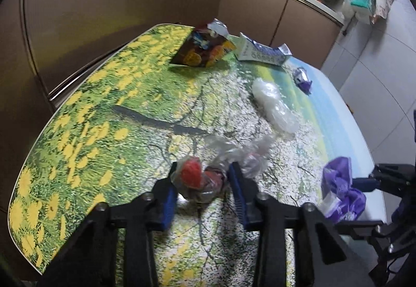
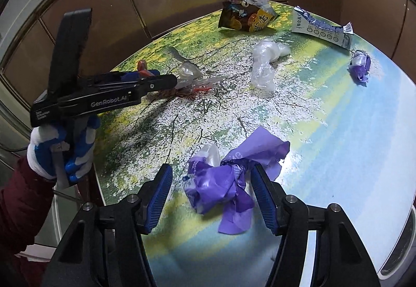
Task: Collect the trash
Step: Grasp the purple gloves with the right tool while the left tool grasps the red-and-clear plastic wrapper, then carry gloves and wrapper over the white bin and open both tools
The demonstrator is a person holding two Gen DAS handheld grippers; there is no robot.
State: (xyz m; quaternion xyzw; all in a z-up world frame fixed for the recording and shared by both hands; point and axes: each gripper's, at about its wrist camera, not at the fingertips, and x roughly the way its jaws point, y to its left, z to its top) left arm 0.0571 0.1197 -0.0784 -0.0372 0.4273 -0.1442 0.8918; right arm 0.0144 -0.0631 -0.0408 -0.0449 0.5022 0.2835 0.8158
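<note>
In the left wrist view, the left gripper (image 1: 205,191) reached over the flower-printed table (image 1: 85,115), its blue pads spread on either side of a clear wrapper with red inside (image 1: 193,178); the pads sat just beside the wrapper, and whether they touched it could not be told. At about 12 o'clock from that wrapper, near the table's far edge, lay a brown snack bag (image 1: 201,49), and at 1 o'clock a blue-and-white packet (image 1: 262,52). A crumpled clear plastic bag (image 1: 275,105) lay at 1 o'clock, nearer in, with a small purple wrapper (image 1: 301,79) just beyond it. At 3 o'clock a crumpled purple bag (image 1: 342,192) rested near the table's right edge, the right gripper's black frame beside it. In the right wrist view, a gloved left hand (image 2: 65,149) at 9 o'clock held the left gripper (image 2: 179,81), whose tip met the red-and-clear wrapper (image 2: 197,85). The right gripper (image 2: 213,198) was spread wide around the crumpled purple bag (image 2: 226,183), both pads just beside it and the right one perhaps brushing it. Farther off, at 12 o'clock, lay the clear plastic bag (image 2: 265,66) and the snack bag (image 2: 244,14), and at 1 o'clock the packet (image 2: 322,28) and small purple wrapper (image 2: 360,66).
</note>
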